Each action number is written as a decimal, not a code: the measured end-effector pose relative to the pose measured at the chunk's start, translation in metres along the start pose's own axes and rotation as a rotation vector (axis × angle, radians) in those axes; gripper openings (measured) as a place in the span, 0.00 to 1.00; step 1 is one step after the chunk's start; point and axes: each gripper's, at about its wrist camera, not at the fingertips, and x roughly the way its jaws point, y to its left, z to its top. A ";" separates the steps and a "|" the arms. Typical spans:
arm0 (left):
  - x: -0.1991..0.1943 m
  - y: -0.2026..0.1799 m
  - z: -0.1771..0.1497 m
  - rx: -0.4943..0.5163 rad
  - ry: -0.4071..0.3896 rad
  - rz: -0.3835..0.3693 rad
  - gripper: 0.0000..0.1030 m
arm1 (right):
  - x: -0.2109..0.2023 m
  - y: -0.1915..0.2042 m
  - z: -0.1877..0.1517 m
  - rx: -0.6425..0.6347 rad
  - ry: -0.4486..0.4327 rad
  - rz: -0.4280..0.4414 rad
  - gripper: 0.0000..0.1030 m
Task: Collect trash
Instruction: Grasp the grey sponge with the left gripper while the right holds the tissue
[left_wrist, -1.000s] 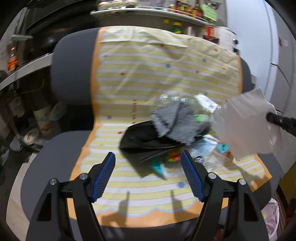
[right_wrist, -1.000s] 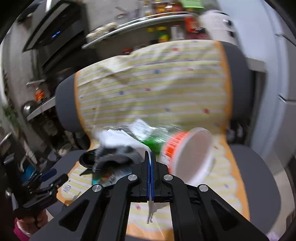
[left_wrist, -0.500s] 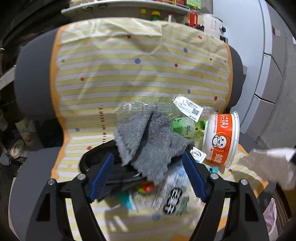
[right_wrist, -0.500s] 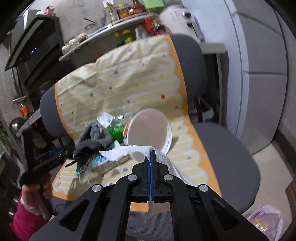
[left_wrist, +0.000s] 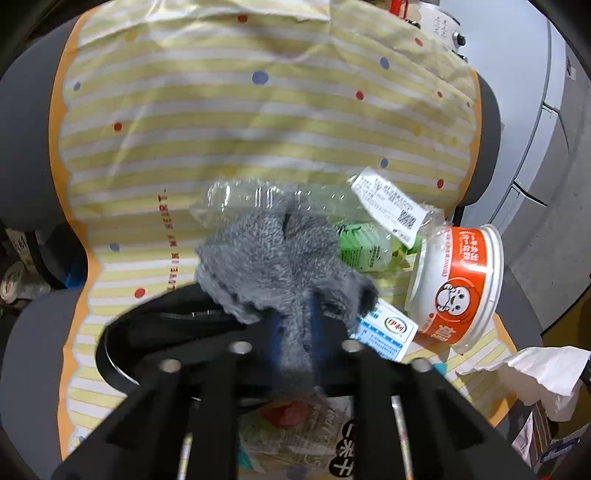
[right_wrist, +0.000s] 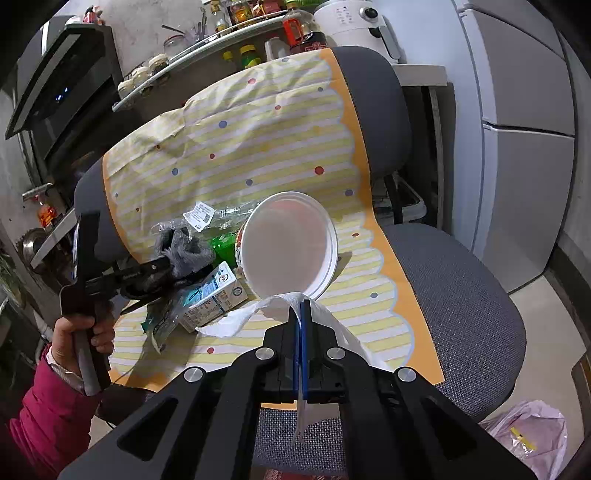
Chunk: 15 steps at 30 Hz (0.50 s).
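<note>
A heap of trash lies on a chair covered by a yellow striped sheet (left_wrist: 258, 110). My left gripper (left_wrist: 293, 325) is closing its jaws, and a grey fluffy cloth (left_wrist: 280, 258) is pinched between the blue pads. Under the cloth lie a black round lid (left_wrist: 155, 332), a crushed clear bottle (left_wrist: 251, 195) and a green-labelled bottle (left_wrist: 364, 247). An orange and white noodle cup (left_wrist: 458, 284) lies on its side to the right, beside a small carton (left_wrist: 384, 332). My right gripper (right_wrist: 302, 314) is shut on a thin white plastic bag (right_wrist: 240, 317) just in front of the cup (right_wrist: 288, 243).
The chair's grey seat (right_wrist: 461, 295) extends bare to the right of the sheet. A pink plastic bag (right_wrist: 528, 435) sits on the floor at the lower right. A shelf with jars and bottles (right_wrist: 236, 37) runs behind the chair. A hand in a red sleeve (right_wrist: 74, 332) holds the left gripper (right_wrist: 162, 266).
My left gripper moved forward over the heap and closed its wide-open jaws onto the grey cloth. My right gripper drew back from the cup, still holding the white bag.
</note>
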 end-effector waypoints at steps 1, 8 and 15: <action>-0.006 -0.003 0.002 0.010 -0.030 0.003 0.08 | -0.001 0.000 0.000 -0.001 -0.004 0.001 0.01; -0.077 -0.018 0.012 0.025 -0.229 -0.071 0.07 | -0.024 -0.002 0.001 -0.004 -0.075 0.002 0.01; -0.152 -0.049 0.013 0.094 -0.383 -0.159 0.07 | -0.057 -0.005 0.006 -0.003 -0.169 -0.004 0.01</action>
